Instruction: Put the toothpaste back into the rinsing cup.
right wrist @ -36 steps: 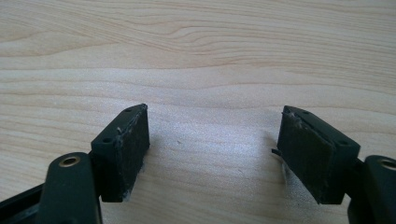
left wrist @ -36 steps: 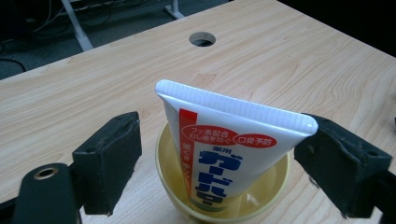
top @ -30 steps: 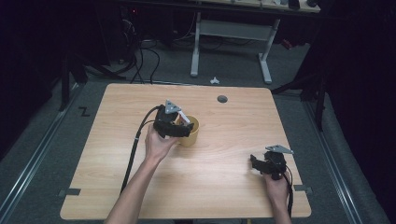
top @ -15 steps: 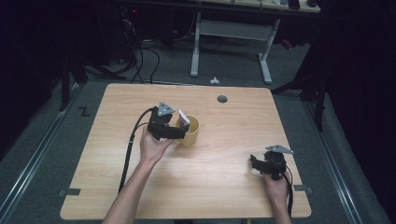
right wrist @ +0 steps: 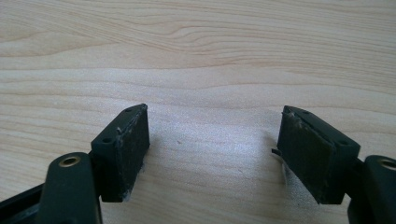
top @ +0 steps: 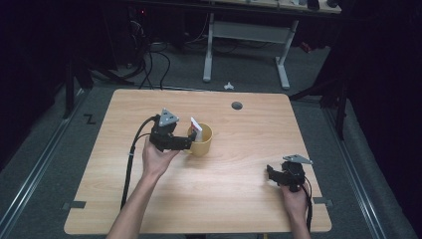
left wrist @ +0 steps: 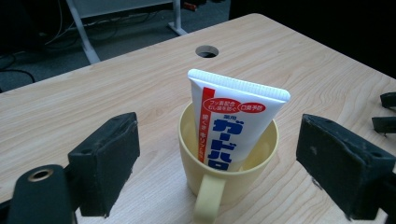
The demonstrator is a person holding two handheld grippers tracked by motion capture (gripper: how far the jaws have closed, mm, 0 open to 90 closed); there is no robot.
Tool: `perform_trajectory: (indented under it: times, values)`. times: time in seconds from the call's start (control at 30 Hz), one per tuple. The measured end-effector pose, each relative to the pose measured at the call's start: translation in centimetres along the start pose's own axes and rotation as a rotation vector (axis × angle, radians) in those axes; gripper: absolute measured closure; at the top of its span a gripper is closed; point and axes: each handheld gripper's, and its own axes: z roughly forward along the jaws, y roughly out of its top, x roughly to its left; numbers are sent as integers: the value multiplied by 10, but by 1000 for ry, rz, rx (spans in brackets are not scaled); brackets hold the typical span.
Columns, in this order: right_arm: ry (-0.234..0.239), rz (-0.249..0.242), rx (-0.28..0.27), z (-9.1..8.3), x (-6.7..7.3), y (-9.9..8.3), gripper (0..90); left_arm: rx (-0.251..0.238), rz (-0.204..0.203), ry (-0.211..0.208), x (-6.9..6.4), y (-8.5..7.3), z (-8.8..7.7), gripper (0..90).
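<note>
Going left to right: the left gripper (top: 190, 142) has backed off the yellow mug (top: 203, 141) compared with a second ago, when it sat right over the rim. Its jaws are now spread wide with nothing between them, sitting on the handle side of the mug. The toothpaste tube (left wrist: 231, 122) stands in the mug, crimped end up and leaning against the far rim, so the drop-off looks done and the hand is just pulling clear. The mug sits a bit left of the middle of the wooden table (top: 249, 199). Over at the near right corner, the right gripper (top: 271, 174) hasn't moved at all; its jaws are spread apart over bare wood, holding nothing. Probably nothing left but retreating.
</note>
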Motion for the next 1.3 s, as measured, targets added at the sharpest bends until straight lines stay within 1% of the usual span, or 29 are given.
perform_trajectory:
  times: [0.17,0.53,0.8,0.93,1.3]
  values:
    - [0,0,0,0,0,0,254,-12,-13,1,4,-2,-7,145]
    - [0,0,0,0,0,0,254,-33,-26,4,9,-4,-19,152]
    - [0,0,0,0,0,0,254,-37,-46,7,15,-9,-26,160]
    - [0,0,0,0,0,0,254,-35,-47,8,16,-9,-28,161]
    - [0,0,0,0,0,0,254,-50,-52,14,17,-10,-37,168]
